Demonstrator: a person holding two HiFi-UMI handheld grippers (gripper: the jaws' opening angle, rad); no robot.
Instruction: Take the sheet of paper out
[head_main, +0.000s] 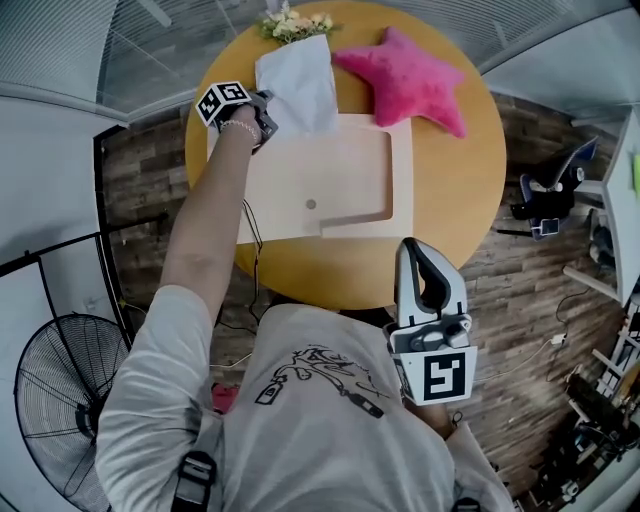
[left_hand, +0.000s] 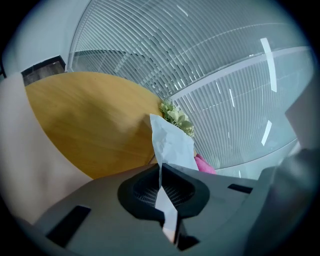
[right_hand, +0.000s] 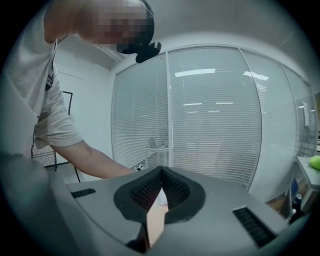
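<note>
A white, slightly crumpled sheet of paper (head_main: 300, 85) hangs over the far edge of a pale wooden board (head_main: 340, 185) with a shallow recess. My left gripper (head_main: 264, 112) is shut on the sheet's left edge. In the left gripper view the sheet (left_hand: 172, 142) rises from between the closed jaws of that gripper (left_hand: 161, 169). My right gripper (head_main: 420, 248) hovers at the table's near edge, close to my body and apart from the board. In its own view the right gripper (right_hand: 160, 171) has its jaws together with nothing between them.
The board lies on a round wooden table (head_main: 460, 200). A pink star cushion (head_main: 410, 80) and a small bunch of flowers (head_main: 292, 22) sit at the far side. A floor fan (head_main: 55, 390) stands at the left, an office chair (head_main: 550, 195) at the right.
</note>
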